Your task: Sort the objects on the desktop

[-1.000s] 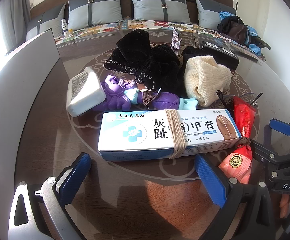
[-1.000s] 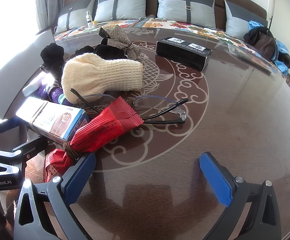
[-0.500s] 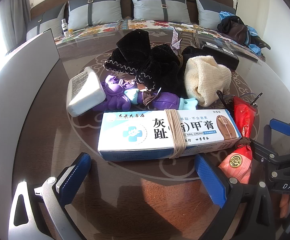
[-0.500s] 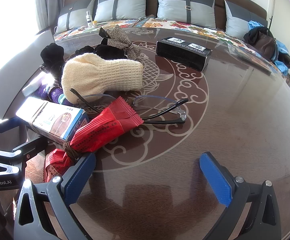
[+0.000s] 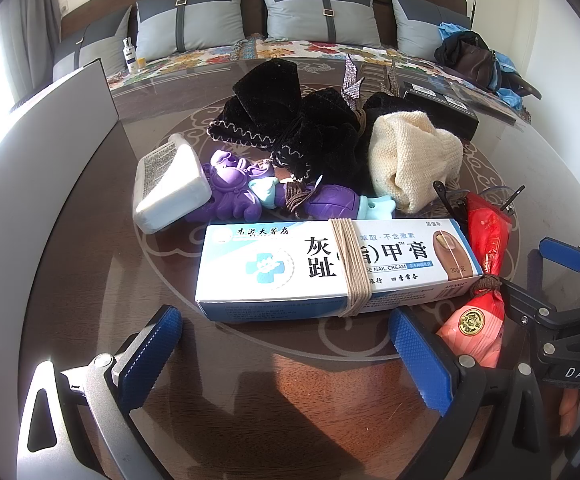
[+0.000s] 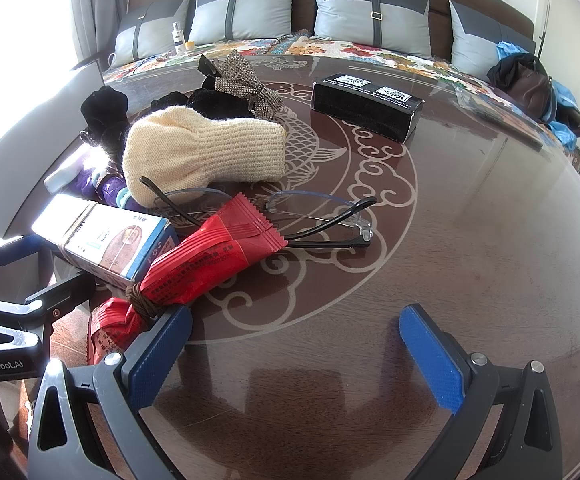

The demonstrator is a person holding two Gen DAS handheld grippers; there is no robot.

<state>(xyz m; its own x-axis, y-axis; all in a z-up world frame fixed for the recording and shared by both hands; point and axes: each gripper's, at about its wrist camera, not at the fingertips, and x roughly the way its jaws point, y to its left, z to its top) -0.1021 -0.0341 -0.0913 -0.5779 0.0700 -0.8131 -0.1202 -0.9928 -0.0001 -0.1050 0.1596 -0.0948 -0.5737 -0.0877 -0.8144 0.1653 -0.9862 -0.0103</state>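
meanwhile, both tools sit low over the table [image 6: 490, 240] with nothing between their blue pads. the left gripper [image 5: 285, 356] has its jaws spread just short of the nail cream box [image 5: 330, 268], which is bound with twine. the right gripper [image 6: 294, 356] is spread too, its left pad beside the red snack packet [image 6: 209, 256] lying over the glasses [image 6: 322, 220]. a cream knit pouch [image 6: 205, 156] sits behind.

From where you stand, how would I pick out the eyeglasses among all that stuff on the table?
Start at the round dark glass table with pale swirls, then find the cream knitted pouch in the pile. Just in front of it lie the eyeglasses, partly under the red snack packet. They alone are see-through: clear lenses, thin black arms.
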